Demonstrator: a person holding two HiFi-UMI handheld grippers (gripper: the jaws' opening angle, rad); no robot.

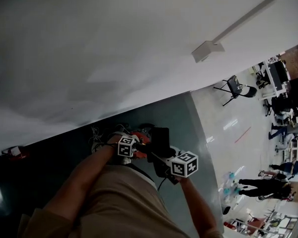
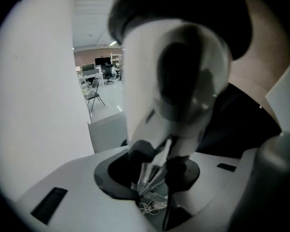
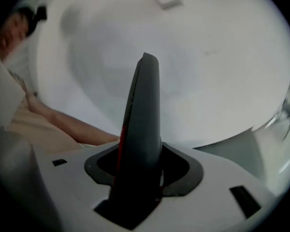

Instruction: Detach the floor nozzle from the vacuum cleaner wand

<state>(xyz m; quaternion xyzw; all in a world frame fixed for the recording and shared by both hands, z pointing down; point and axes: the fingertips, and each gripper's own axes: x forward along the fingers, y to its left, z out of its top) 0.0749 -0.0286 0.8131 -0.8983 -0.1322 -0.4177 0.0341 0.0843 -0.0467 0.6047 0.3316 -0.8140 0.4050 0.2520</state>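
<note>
Dark grey plastic floor nozzle with a red edge [image 1: 161, 142] sits low in the middle of the head view, held up in front of the plain white wall [image 1: 114, 43] between both tools. At its left, the left hand-held gripper [image 2: 159, 161] has its jaws together right under the rounded white-and-grey vacuum cleaner body [image 2: 183, 71]; whether they nip a thin edge of it I cannot tell. At its right, the right hand-held gripper [image 3: 137, 174] is clamped on the floor nozzle's narrow upright part. The piece looks rigid, fairly light and smooth, so probably slippery. I would grip its neck close to the joint and pull straight away from the body, which needs bracing.
</note>
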